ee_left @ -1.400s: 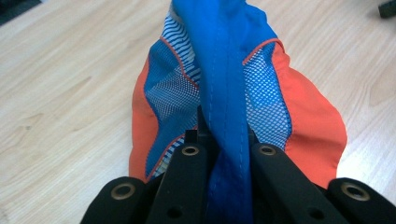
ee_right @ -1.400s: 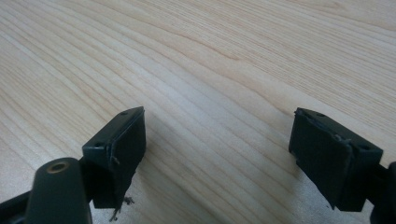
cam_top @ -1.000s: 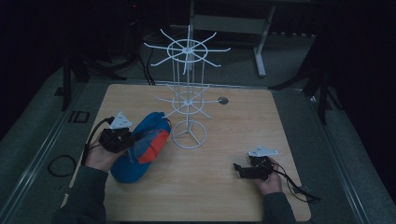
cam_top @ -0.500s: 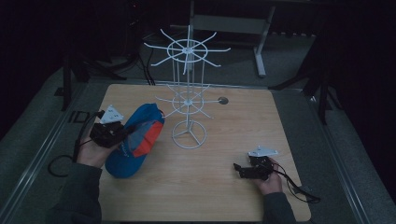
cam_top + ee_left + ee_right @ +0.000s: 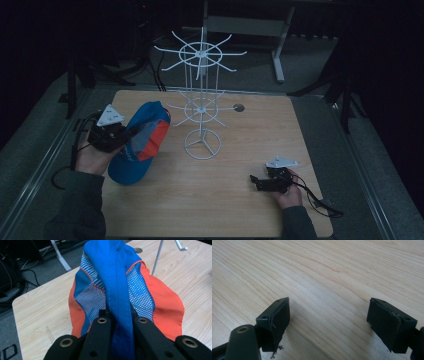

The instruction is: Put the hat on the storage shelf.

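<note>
A blue and orange mesh cap (image 5: 140,142) hangs tilted over the left side of the wooden table (image 5: 260,135), its lower end near the tabletop. My left gripper (image 5: 122,136) is shut on the cap's blue middle band; in the left gripper view the band (image 5: 120,285) runs up from between the closed jaws (image 5: 121,316). A white wire display rack (image 5: 201,100) with hooked arms stands at the table's centre, just right of the cap. My right gripper (image 5: 256,183) rests low at the front right, open and holding nothing, its jaws (image 5: 328,315) wide apart over bare wood.
A round grommet hole (image 5: 239,107) sits in the table behind the rack. The rack's ring base (image 5: 202,145) is on the wood between the two grippers. Dark floor, cables and a desk frame (image 5: 280,45) lie beyond the table's far edge.
My left gripper has drawn back to the left and risen with the cap, which now stands more upright and farther from the rack. The right gripper has stayed put.
</note>
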`<state>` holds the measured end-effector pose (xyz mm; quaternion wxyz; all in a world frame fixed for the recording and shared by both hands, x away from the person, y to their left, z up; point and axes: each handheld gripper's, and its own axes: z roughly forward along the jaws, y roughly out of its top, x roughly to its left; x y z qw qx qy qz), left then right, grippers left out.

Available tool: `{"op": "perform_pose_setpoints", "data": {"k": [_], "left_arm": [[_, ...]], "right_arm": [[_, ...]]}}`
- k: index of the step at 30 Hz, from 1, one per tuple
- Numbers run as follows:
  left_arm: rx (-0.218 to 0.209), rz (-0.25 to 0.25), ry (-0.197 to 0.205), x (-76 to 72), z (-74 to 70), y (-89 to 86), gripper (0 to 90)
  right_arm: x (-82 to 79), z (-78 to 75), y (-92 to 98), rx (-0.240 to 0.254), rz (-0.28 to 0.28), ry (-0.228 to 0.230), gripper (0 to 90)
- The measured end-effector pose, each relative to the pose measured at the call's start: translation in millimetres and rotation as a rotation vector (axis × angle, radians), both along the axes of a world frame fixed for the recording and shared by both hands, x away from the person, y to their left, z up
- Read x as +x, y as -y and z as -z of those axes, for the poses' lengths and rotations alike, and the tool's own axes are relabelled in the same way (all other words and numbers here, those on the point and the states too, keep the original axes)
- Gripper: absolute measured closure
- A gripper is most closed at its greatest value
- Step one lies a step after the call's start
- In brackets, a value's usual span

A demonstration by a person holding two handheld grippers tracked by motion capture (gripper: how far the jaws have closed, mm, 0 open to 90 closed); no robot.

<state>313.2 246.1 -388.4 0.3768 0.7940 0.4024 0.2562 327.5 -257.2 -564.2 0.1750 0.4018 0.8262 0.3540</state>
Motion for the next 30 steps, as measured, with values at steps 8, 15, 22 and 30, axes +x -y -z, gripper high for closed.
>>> {"op": "perform_pose_setpoints", "data": {"k": [8, 15, 22, 30], "left_arm": [[-0.012, -0.007, 0.01, 0.1, -5.3, -1.9, 88.5], [-0.012, -0.016, 0.028, -0.9, -13.4, -2.7, 88.5], [-0.027, -0.027, 0.045, -3.5, -19.6, -7.4, 88.5], [-0.042, -0.037, 0.074, -8.7, -30.1, -11.7, 88.5]], "right_arm": [[0.0, 0.0, 0.0, -0.001, -0.001, 0.001, 18.4], [0.0, 0.0, 0.0, 0.0, 0.0, 0.0, 18.4], [0.0, 0.0, 0.0, -0.001, 0.0, 0.0, 18.4], [0.0, 0.0, 0.0, 0.0, 0.0, 0.0, 18.4]]}}
